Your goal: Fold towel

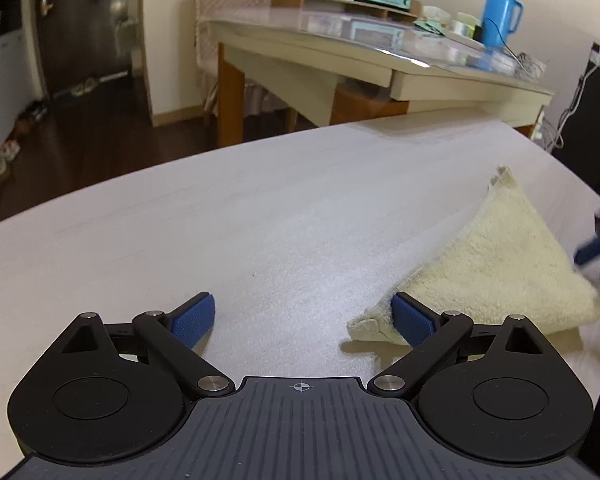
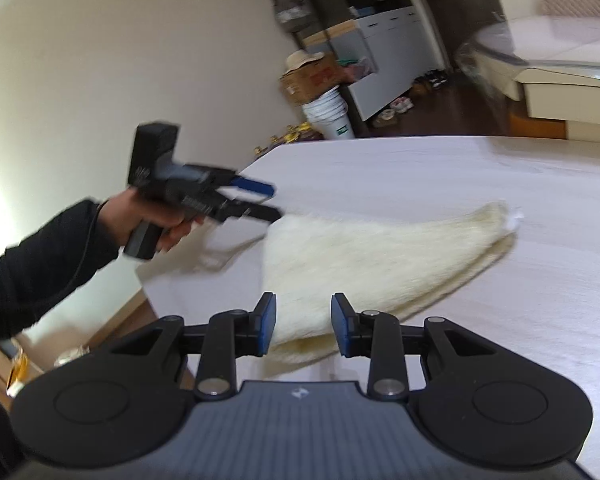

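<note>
The cream towel (image 1: pixel 496 260) lay on the white worktop (image 1: pixel 220 220), already doubled into a rough triangular wedge w/ layered edges showing at its far tip. Whether this was a finished fold or a mid-stage awaiting another fold could not be settled from the views.

Left tool (image 1: pixel 302 318): jaws spread wide, nothing between them; its right pad (image 1: pixel 412 320) sat just beside, possibly touching, the towel's near corner. In the right wrist view the left tool (image 2: pixel 268 200) hovered at the towel's left edge, held in a hand (image 2: pixel 148 216) w/ a dark sleeve.

Right tool (image 2: pixel 304 328): jaws partly open, straddling the towel's rounded near edge (image 2: pixel 300 348); not clamped on it as far as could be seen. Motion blur limited certainty.

Judgement, if a further fold was intended: each tool needed to pinch all layers at a corner, not the top ply alone, approx. level w/ the other, and to lift low so the wedge did not splay. Risk: single-ply grip would have peeled the fold open
</note>
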A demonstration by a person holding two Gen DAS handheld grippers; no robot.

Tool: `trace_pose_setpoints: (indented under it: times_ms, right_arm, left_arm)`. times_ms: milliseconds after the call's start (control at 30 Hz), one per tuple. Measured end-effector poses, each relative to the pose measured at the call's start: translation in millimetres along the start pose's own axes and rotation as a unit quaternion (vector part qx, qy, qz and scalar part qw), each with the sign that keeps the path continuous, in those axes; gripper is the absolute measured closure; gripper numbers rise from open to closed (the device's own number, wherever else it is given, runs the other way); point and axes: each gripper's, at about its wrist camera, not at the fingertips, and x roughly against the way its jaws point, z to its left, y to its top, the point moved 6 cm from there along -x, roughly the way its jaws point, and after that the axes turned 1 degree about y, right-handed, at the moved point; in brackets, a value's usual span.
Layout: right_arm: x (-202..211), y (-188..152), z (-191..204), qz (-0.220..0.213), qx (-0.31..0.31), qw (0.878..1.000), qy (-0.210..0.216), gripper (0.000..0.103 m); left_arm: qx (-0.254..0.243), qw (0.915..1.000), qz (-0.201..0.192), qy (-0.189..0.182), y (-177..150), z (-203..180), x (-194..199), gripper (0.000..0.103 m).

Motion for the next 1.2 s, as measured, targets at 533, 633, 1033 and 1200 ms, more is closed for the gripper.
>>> trace_pose_setpoints:
  times_ms: [533,633,1033,1200]
  right_arm:
    - [-3.3,3.5,23.1,0.004,0.066,0.998,-0.018,0.068]
    - [-14.4,0.2,21.9,0.011,0.081,0.996,-0.017,0.068]
    - [-36.3,1.6,33.1,0.030,0.136,0.989,-0.042,0.078]
    - [-50.1,-12.2,38.7,0.049,0.156,0.985,-0.056,0.078]
  left_arm:
    - [0.028,0.9996,-0.001,0.005,6.9,27.4,8.5,0.006]
    - [0.001,0.9997,0.001,0.025,6.0,23.5,6.4,0.006]
    - [-0.030,0.9990,-0.015,0.029,7.2,12.9,4.5,0.005]
    - [-0.042,0.9983,-0.020,0.036,6.1,5.9,4.6,0.004]
